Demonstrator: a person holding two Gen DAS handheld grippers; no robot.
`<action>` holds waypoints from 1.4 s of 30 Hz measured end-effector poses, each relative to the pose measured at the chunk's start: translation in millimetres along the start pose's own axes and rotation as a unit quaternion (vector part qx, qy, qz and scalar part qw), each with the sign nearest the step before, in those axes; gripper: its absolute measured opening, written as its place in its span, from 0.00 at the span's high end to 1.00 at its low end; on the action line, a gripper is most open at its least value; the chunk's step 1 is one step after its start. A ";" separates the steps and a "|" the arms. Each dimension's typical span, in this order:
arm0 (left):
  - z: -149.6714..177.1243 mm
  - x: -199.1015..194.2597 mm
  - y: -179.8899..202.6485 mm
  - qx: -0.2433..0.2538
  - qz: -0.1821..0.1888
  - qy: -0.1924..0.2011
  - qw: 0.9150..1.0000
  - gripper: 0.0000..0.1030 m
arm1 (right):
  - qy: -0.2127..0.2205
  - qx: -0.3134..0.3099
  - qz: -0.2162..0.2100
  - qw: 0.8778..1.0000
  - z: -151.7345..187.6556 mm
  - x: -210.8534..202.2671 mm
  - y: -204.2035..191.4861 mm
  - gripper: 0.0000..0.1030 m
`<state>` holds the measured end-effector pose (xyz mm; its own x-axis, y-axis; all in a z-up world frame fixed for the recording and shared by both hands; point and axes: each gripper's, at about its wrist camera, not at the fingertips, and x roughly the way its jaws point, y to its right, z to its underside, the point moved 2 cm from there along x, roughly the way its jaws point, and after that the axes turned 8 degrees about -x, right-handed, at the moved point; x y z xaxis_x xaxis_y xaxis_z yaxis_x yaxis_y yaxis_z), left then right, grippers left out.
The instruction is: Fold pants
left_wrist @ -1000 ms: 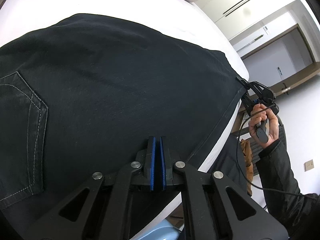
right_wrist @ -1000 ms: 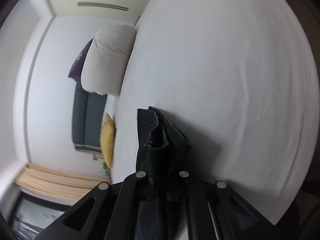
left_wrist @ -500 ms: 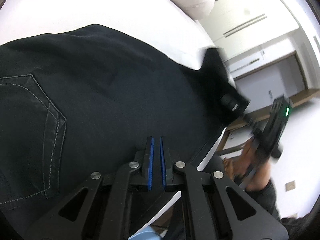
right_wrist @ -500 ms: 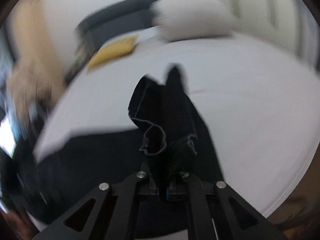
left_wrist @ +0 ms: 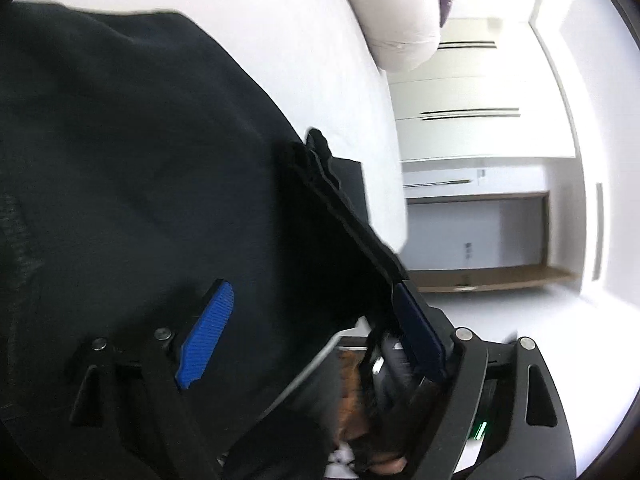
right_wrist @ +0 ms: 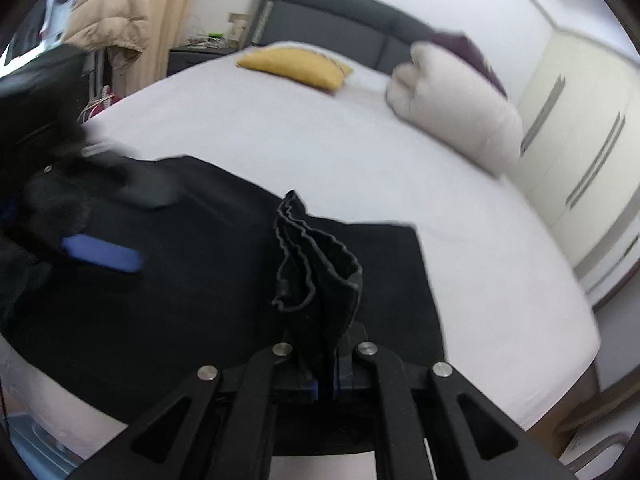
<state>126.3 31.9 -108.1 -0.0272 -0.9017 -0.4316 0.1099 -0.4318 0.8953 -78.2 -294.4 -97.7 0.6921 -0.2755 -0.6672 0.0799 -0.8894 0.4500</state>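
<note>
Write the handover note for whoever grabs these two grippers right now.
Left gripper: open, fingers spread wide over the pants, gripping nothing.
Right gripper: shut on the bunched hem end of the pants, held up above the rest.
The pants lie dark and mostly flat on the white bed, near its front edge.
Done: hem end lifted and carried over the lower layer.
Left: lay that end down square, let go, smooth it, probably fold once more.

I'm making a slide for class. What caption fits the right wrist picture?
Right tongs pinch a bunched hem of the black pants over the white bed.
</note>
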 end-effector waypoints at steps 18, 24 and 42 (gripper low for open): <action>-22.2 -8.6 1.4 0.002 -0.009 -0.048 0.999 0.84 | 0.060 -0.118 -0.016 0.991 -28.9 -31.7 -79.0 0.94; -27.0 -25.2 13.9 0.069 -0.052 -0.040 0.995 0.91 | 0.070 -0.151 -0.028 0.986 -34.1 -37.2 -98.6 0.94; -24.6 -61.7 -48.3 0.056 -0.131 0.008 0.990 0.91 | 0.027 -0.198 -0.092 0.976 -28.2 -2.1 -151.6 0.93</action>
<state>147.0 108.9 -127.4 -0.0235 -0.7586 -0.6511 -0.0094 -0.6511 0.7589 -71.5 -148.6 -147.8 0.6762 -0.0944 -0.7307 0.4697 -0.7088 0.5262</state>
